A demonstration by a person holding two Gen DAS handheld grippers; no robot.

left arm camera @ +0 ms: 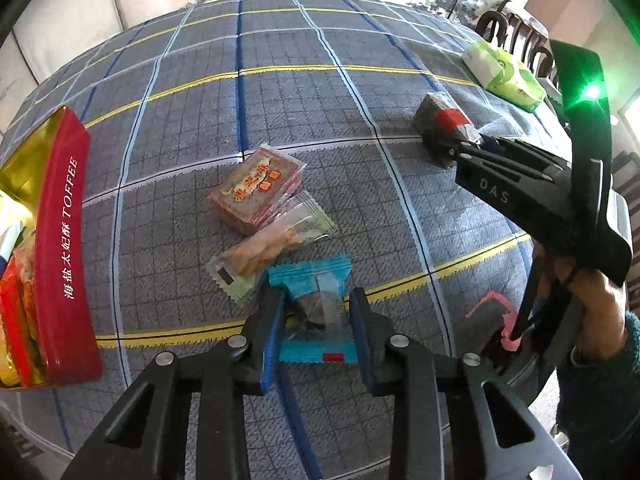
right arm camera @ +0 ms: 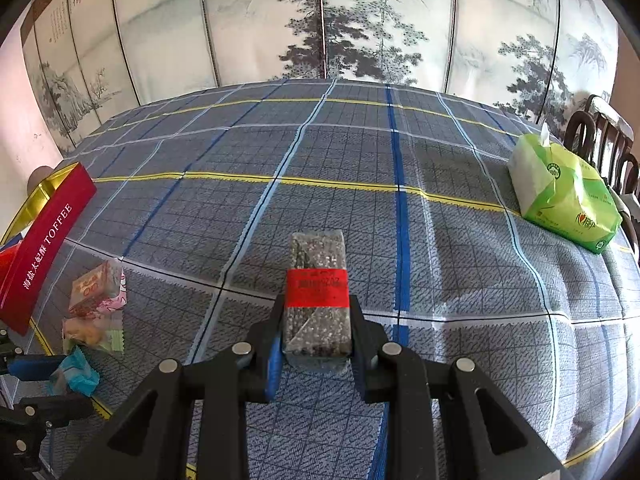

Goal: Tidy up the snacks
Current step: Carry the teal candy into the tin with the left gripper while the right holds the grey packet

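My left gripper (left arm camera: 316,312) is shut on a blue-wrapped snack (left arm camera: 314,300) low over the checked tablecloth. Just beyond it lie a green-edged clear pack (left arm camera: 272,250) and a red-orange square pack (left arm camera: 258,190). My right gripper (right arm camera: 316,320) is shut on a grey speckled bar with a red band (right arm camera: 317,292); the bar also shows in the left wrist view (left arm camera: 442,126) at the right. The red TOFFEE box (left arm camera: 60,248) stands open at the left with several snacks inside; it shows at the left edge of the right wrist view (right arm camera: 40,248).
A green tissue pack (right arm camera: 564,196) lies at the table's far right, near dark wooden chair backs (right arm camera: 600,140). A painted folding screen (right arm camera: 320,20) stands behind the table. A pink wrapper (left arm camera: 500,320) lies by the person's right hand.
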